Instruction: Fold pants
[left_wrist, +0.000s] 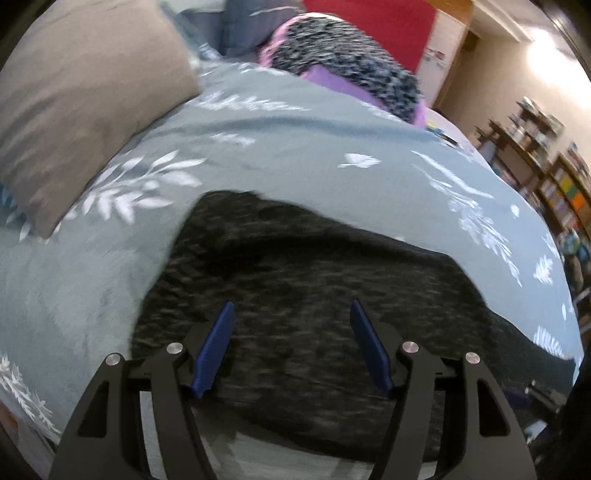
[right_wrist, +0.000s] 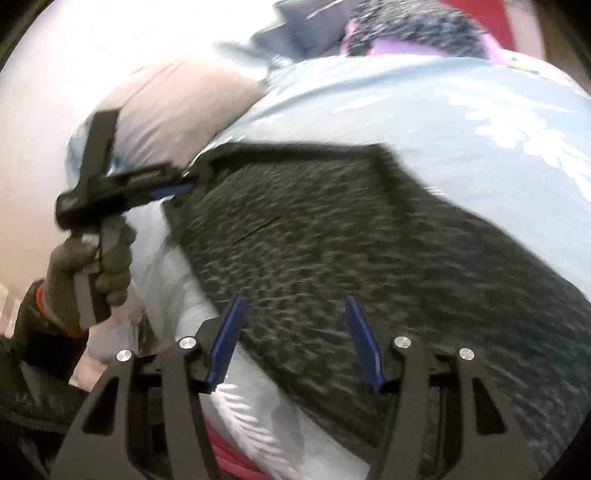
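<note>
We see the pants (left_wrist: 295, 295), dark heathered fabric, lying flat on the bed (left_wrist: 295, 147), which has a grey leaf-print cover. They fill the lower centre of the left wrist view and run from centre to lower right in the right wrist view.

The left tongs (left_wrist: 291, 306) stand wide with nothing between the blue pads; pants lie straight ahead and below them. The right tongs (right_wrist: 293, 301) are also wide and hold nothing; their left pad sits over the near edge of the pants, where the pale cover shows at lower left.

In the right wrist view the left tongs appear at the left of frame, held by a gloved hand (right_wrist: 92, 266), tip at the upper-left corner of the pants.

Key relation: the long axis seems to run from upper left to lower right in the right wrist view, so the left tongs are nearer the upper-left end and the right tongs nearer the middle and lower edge. The folded state is hard to judge through the blur. A tan pillow (left_wrist: 85, 103) lies upper left, well apart from the pants.
</note>
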